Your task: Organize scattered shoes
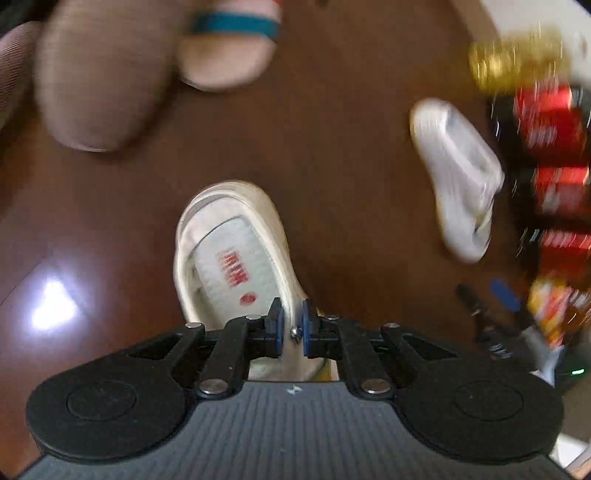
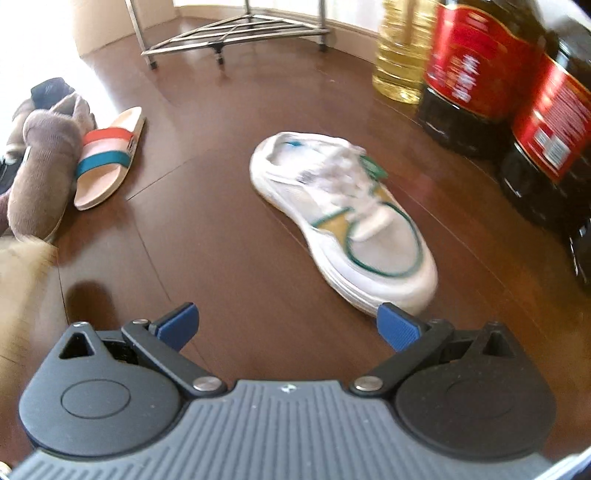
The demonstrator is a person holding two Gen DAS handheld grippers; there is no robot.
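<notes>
My left gripper [image 1: 291, 325] is shut on the side wall of a white sneaker [image 1: 229, 251] and holds it above the dark wooden floor, its insole with red print facing me. A second white sneaker [image 2: 343, 218] with green and yellow trim lies on the floor; it also shows in the left wrist view [image 1: 458, 177]. My right gripper [image 2: 288, 325] is open and empty, just short of that sneaker's toe. A striped slide sandal [image 2: 109, 157] and a brown fuzzy slipper [image 2: 40, 177] lie at the left; the sandal [image 1: 231, 48] and slipper [image 1: 99, 74] also show in the left wrist view.
Large dark bottles with red labels [image 2: 480, 70] and a yellow oil bottle [image 2: 402, 48] stand along the right. A metal rack [image 2: 236, 29] stands at the back by the wall. Another dark shoe [image 2: 48, 90] lies behind the slipper.
</notes>
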